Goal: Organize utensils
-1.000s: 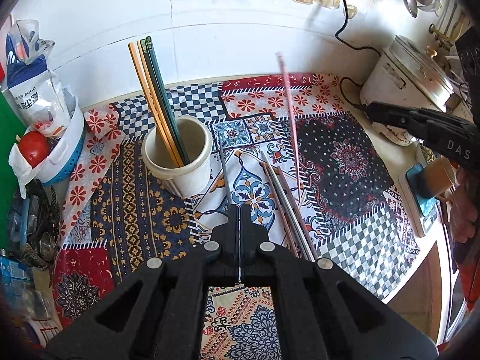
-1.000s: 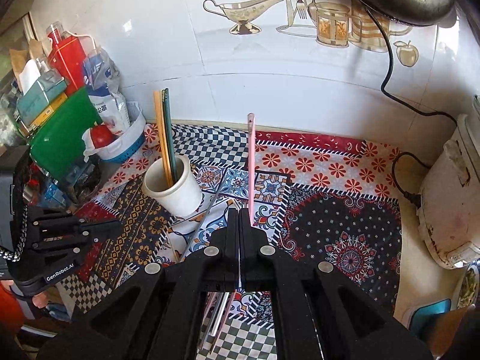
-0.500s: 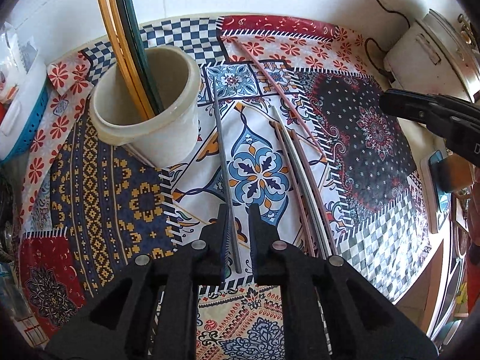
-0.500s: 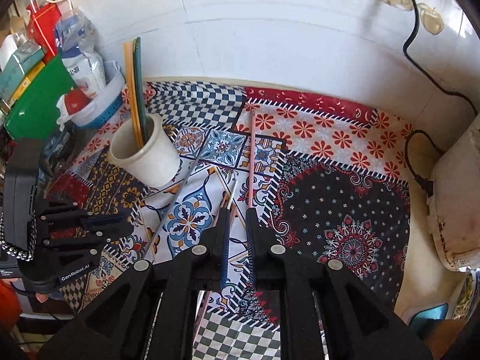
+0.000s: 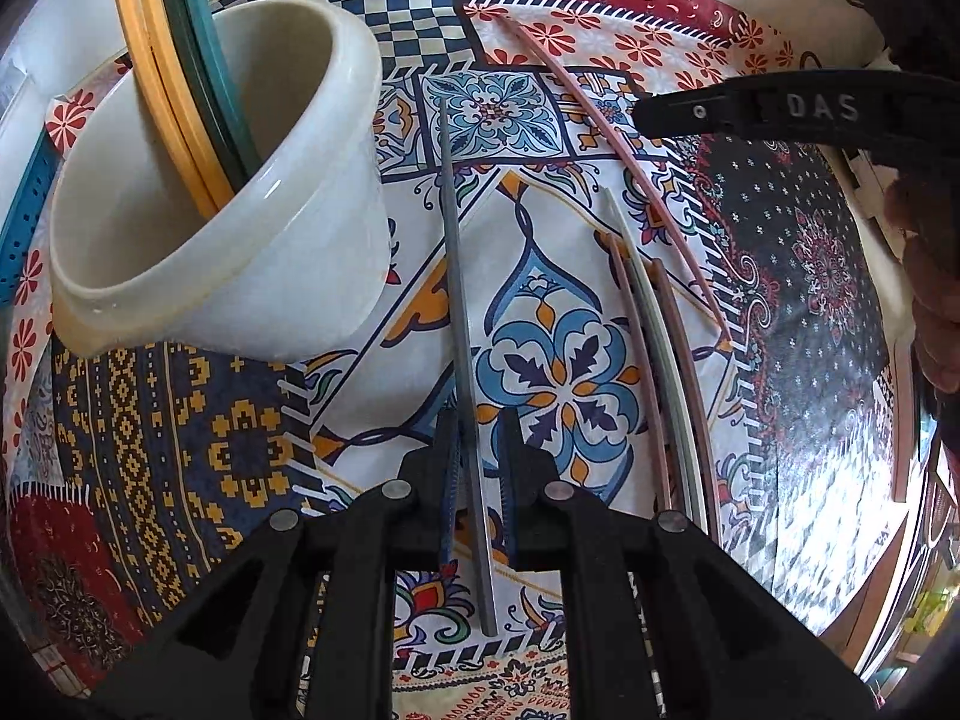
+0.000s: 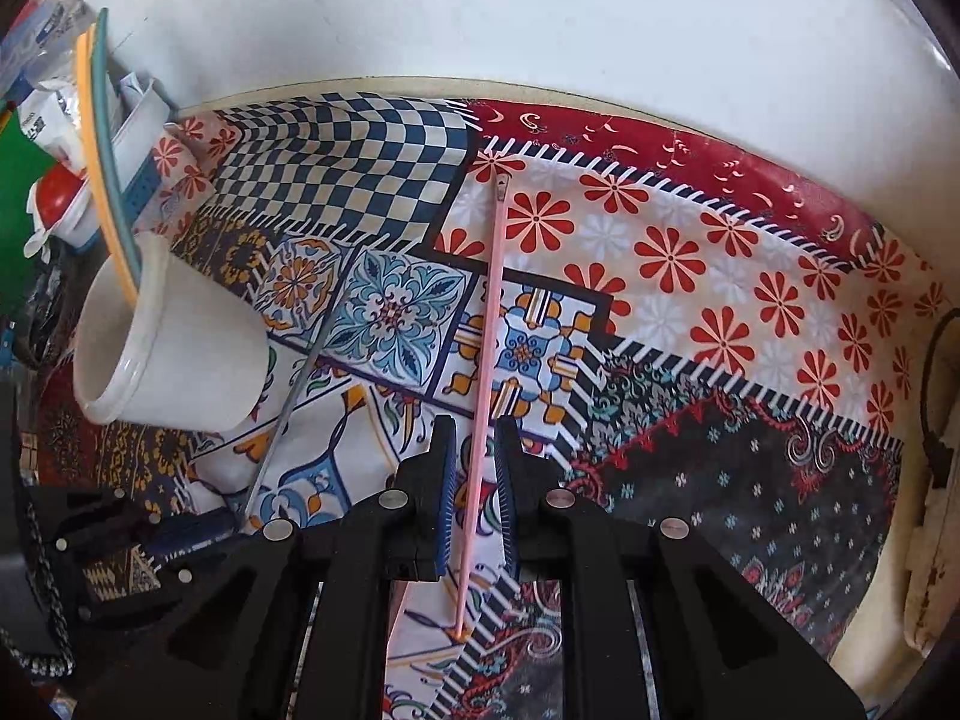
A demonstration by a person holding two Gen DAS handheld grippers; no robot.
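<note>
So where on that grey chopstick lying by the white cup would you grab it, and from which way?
Grip the grey chopstick near its thick near end, coming down from above with a finger on each long side. It lies flat on the patterned cloth, so only its sides offer purchase. The left tongs are open, straddling that end. Its thin far end lies close beside the white cup, leaving little room.

A patchwork-patterned cloth (image 5: 570,372) covers the tabletop (image 6: 384,84). On it, a white cup (image 5: 240,276) stands at ten o'clock, a grey chopstick (image 5: 459,324) lies centrally, three more chopsticks (image 5: 660,372) at three o'clock, a pink chopstick (image 6: 486,372) beyond.
</note>
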